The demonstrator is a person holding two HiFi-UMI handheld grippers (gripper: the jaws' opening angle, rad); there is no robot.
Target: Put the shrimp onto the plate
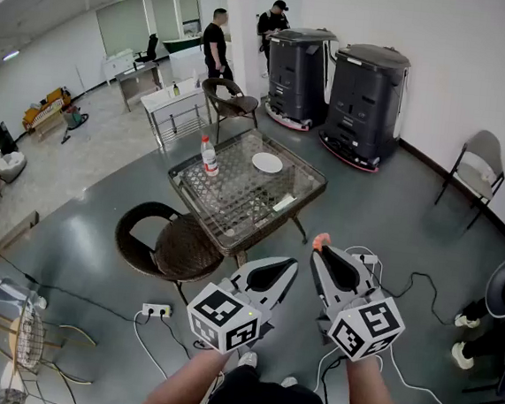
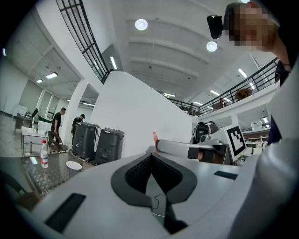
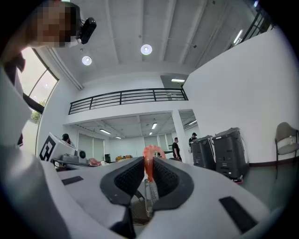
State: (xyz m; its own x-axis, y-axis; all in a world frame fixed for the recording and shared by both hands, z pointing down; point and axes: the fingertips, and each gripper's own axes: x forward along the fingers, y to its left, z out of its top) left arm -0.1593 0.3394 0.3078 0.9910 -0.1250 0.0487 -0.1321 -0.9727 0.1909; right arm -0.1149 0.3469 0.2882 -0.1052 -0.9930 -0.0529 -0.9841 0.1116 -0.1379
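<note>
Large open hall of an office or laboratory building. A polished grey floor (image 1: 100, 217) meets white walls. A mezzanine railing (image 3: 126, 98) and round ceiling lights (image 3: 146, 49) show its double height. Two tall dark machines (image 1: 298, 72) stand against the wall beyond a glass-topped table (image 1: 235, 199) with wicker chairs (image 1: 177, 247). A power strip (image 1: 157, 309) and cables (image 1: 423, 280) lie on the floor. Two people (image 1: 216, 42) stand near metal benches (image 1: 177, 109).

Bright, even indoor light comes from round ceiling lamps (image 2: 141, 24) near twelve o'clock in both gripper views. Shadows are faint, and the glass table (image 1: 235, 202) shows mild glare. All views bow strongly and darken at the rims. The shells of the left gripper (image 2: 150, 156) and right gripper (image 3: 148, 161), nearest the lens, look soft.
</note>
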